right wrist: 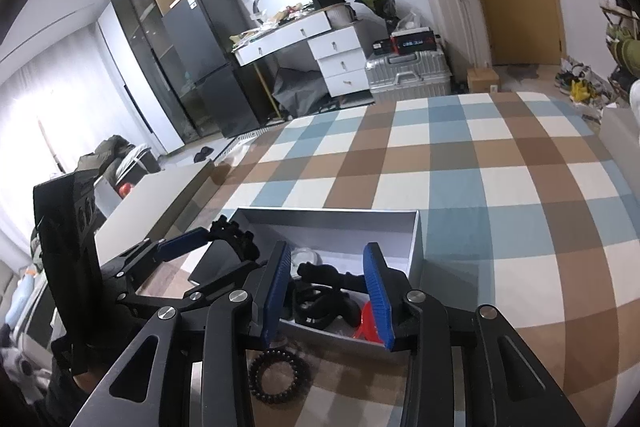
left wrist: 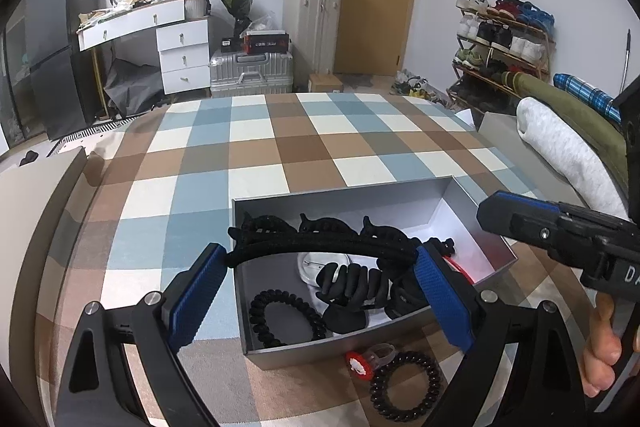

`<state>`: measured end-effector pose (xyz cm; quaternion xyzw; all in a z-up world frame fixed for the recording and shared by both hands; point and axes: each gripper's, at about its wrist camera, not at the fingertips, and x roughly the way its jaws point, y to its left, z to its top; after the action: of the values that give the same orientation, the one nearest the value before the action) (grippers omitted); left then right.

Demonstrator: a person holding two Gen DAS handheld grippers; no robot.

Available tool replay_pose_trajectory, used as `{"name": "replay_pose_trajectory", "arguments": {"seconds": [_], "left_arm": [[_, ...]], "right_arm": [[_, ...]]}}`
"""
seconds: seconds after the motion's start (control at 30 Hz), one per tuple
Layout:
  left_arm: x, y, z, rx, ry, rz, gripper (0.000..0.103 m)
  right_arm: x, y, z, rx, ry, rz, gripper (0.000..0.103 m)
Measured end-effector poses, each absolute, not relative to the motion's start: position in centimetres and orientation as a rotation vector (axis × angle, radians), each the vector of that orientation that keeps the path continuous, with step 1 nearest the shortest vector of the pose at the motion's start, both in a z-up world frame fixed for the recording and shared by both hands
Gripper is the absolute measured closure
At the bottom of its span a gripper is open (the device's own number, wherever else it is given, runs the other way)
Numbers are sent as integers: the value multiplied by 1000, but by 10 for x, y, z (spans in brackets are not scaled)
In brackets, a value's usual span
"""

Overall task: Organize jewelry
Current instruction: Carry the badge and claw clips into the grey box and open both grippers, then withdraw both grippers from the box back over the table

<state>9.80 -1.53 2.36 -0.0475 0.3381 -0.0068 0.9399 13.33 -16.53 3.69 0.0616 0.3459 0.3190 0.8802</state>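
Note:
My left gripper (left wrist: 320, 251) is shut on a black toothed headband (left wrist: 320, 243), which spans from pad to pad just above the open grey box (left wrist: 340, 193). The box holds black claw clips (left wrist: 352, 281), a black spiral hair tie (left wrist: 260, 307), a round clear badge (left wrist: 316, 263) and something red (left wrist: 460, 267). In front of the box lie a red-topped clear ring (left wrist: 360, 363) and a second spiral hair tie (left wrist: 432, 379). My right gripper (right wrist: 328, 247) hovers open over the box's near right end (right wrist: 416, 247), with nothing between its blue pads (right wrist: 276, 291). It enters the left wrist view from the right.
The box sits on a blue, brown and white checked cloth (left wrist: 280, 139). A flat grey panel (left wrist: 32, 227) lies at the table's left edge. A grey rolled fabric (left wrist: 560, 147) lies at the right. A hand (left wrist: 600, 347) grips the right tool's handle.

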Motion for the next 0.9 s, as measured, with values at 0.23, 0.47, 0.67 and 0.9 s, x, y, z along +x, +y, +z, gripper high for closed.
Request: {"name": "replay_pose_trajectory", "arguments": {"seconds": [0.23,0.47,0.67,0.9], "left_arm": [[92,-18,25,-106,717,-37,10],[72,-17,32,-104,685,-44,1],[50,-10,28,-105,697,-8,1],[41,-2,15,-93,742,29,1]], "right_arm": [[130,-169,38,121,726,645,48],[118,-178,41,116,713,612,14],[106,-179,42,73,726,588,4],[95,-168,29,-10,763,604,4]]}}
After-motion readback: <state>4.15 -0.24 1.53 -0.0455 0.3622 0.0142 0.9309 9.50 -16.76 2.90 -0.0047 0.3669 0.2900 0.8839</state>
